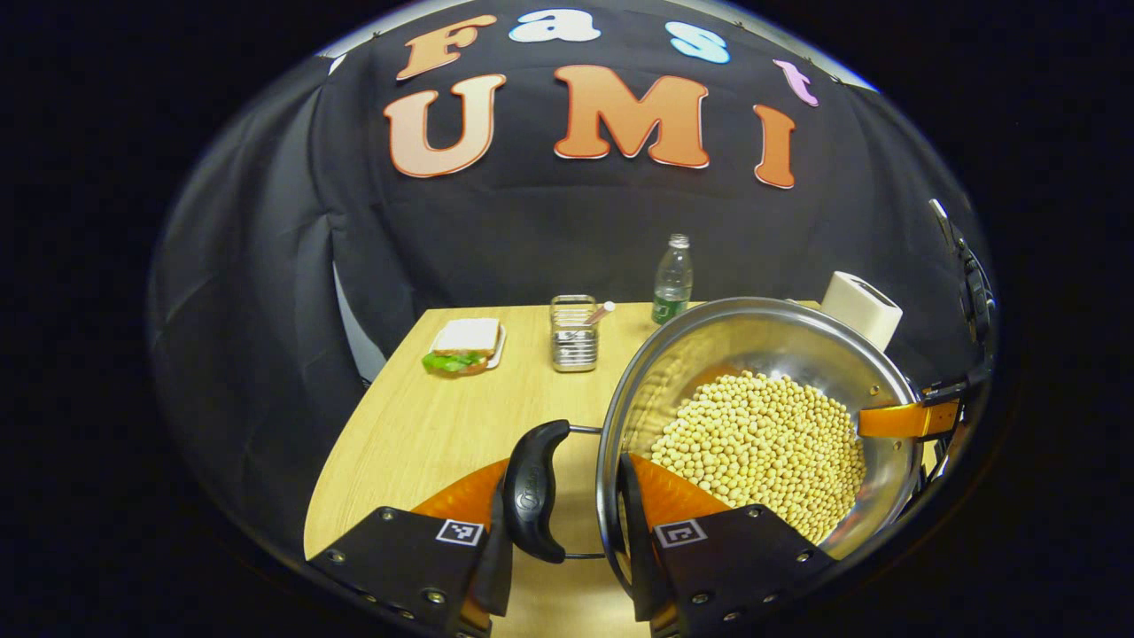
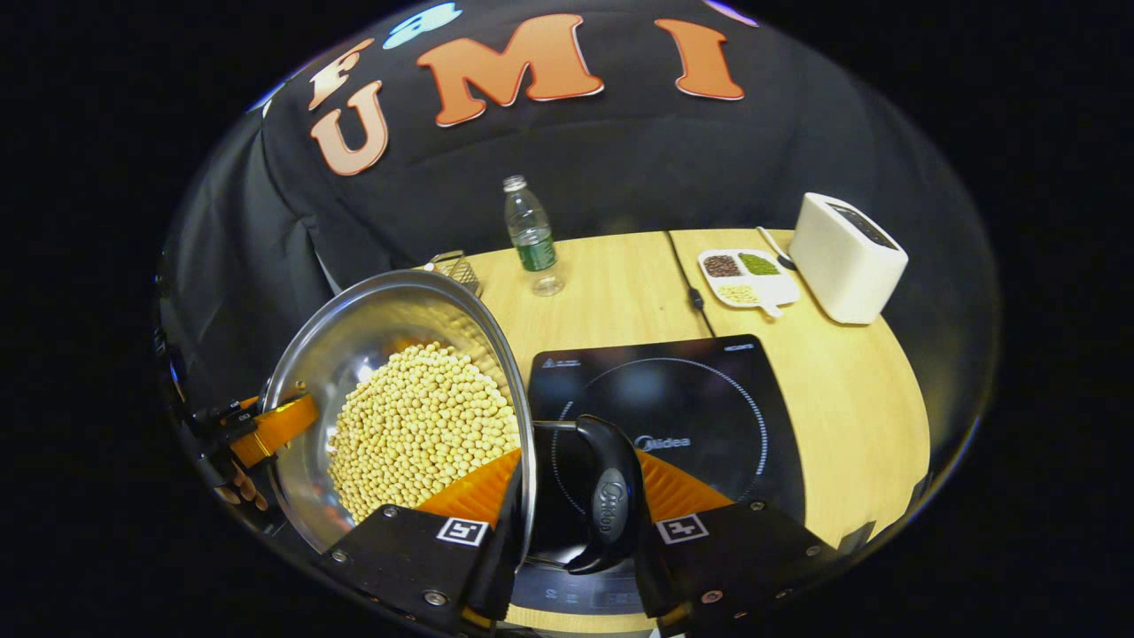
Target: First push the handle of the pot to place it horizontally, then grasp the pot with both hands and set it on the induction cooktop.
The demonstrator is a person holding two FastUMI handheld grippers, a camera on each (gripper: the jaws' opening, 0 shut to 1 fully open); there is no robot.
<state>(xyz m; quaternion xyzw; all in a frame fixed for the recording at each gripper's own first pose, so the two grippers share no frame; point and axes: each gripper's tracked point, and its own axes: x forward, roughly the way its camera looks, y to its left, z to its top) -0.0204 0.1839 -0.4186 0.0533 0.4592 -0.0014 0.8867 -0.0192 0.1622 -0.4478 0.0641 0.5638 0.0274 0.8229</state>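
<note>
A steel pot (image 1: 709,354) full of pale soybeans (image 1: 771,443) hangs between both grippers. In the left gripper view, my left gripper (image 1: 567,523) is shut across the pot's rim and its black side handle (image 1: 534,492), one finger inside the pot and one outside. In the right gripper view, my right gripper (image 2: 576,523) clamps the opposite black handle (image 2: 609,496) and rim of the pot (image 2: 372,319) the same way. That handle is over the black induction cooktop (image 2: 700,399). Each view shows the other gripper's orange finger (image 1: 908,418) (image 2: 279,425) at the far rim.
Behind the pot stand a sandwich on a plate (image 1: 465,347), a wire holder (image 1: 574,334) and a water bottle (image 2: 530,232). A white box appliance (image 2: 846,257), a divided tray of beans (image 2: 749,279) and a power cord (image 2: 687,275) lie beyond the cooktop.
</note>
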